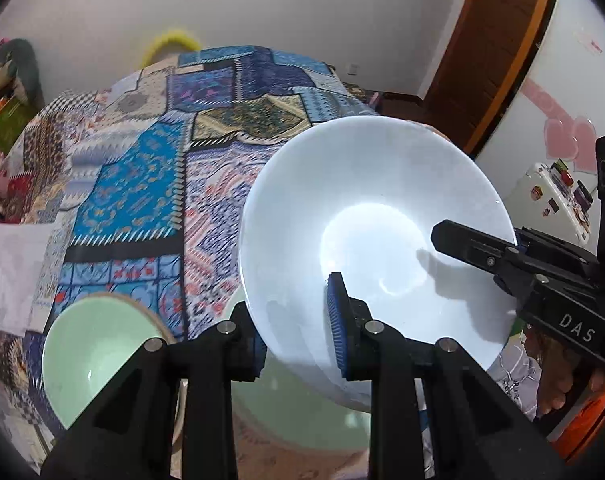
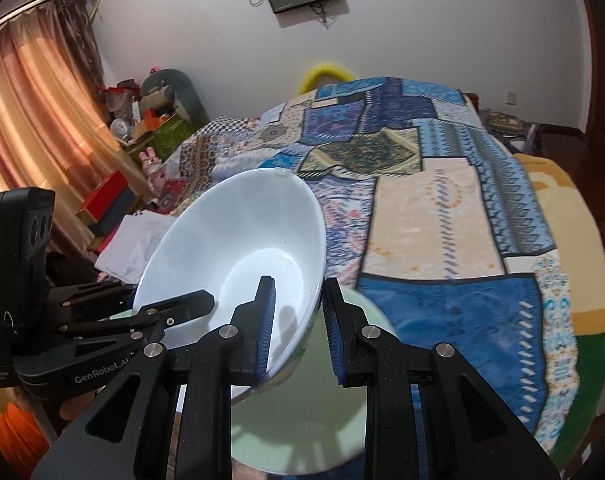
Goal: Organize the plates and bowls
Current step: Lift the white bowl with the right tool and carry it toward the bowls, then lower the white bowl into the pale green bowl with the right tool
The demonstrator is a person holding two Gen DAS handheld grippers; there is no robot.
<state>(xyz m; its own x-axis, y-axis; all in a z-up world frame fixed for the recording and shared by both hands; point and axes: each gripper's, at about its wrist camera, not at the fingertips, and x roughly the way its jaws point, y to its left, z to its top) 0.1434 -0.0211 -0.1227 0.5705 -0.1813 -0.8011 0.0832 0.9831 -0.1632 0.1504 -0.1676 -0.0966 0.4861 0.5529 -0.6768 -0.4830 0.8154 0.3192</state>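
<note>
The white bowl point(image 1: 366, 216) hides most of the green plate point(image 1: 302, 412) beneath it; the small green bowl point(image 1: 90, 356) is partly hidden behind the left hand-held gripper point(image 1: 298, 328).

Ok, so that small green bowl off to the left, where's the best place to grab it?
Take the small green bowl by its rim, coming down from above with one gripper finger inside and one outside. It sits mouth-up, the wall looks thin, and the far rim is exposed; the rounded body looks too wide to span. The left gripper and right gripper are both on the white bowl.
</note>
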